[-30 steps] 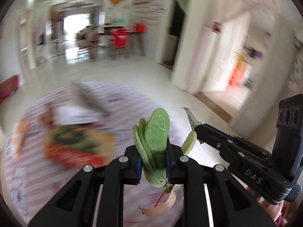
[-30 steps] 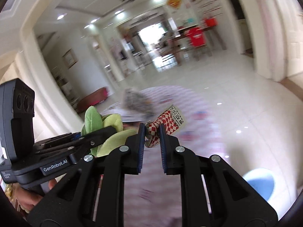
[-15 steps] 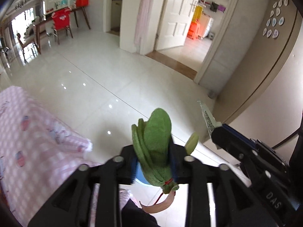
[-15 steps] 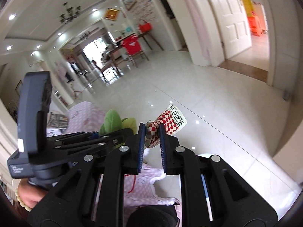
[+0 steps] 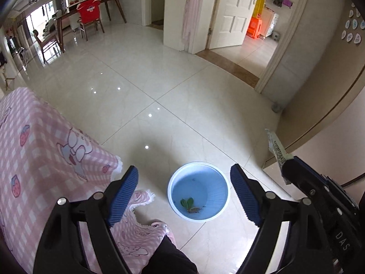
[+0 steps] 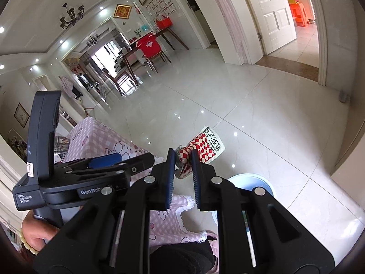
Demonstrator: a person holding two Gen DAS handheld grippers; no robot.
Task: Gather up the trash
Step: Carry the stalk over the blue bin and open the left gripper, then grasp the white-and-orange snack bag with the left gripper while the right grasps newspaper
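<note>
left gripper (image 5: 184,190) wide over blue bin (image 5: 198,167), right gripper (image 6: 183,165) clamping checkered wrapper (image 6: 203,146), long axis pointing forward

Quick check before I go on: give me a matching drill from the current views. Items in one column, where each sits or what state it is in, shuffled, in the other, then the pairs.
Items:
1. green leaves
2. red checkered wrapper
3. left hand-held gripper
4. pink checkered cloth

States:
A. open, holding nothing
B. draped over the furniture on the left
C. lying at the bottom of the blue bin
D. pinched in the right hand-held gripper

Pairs: 1-C, 2-D, 3-A, 4-B
</note>
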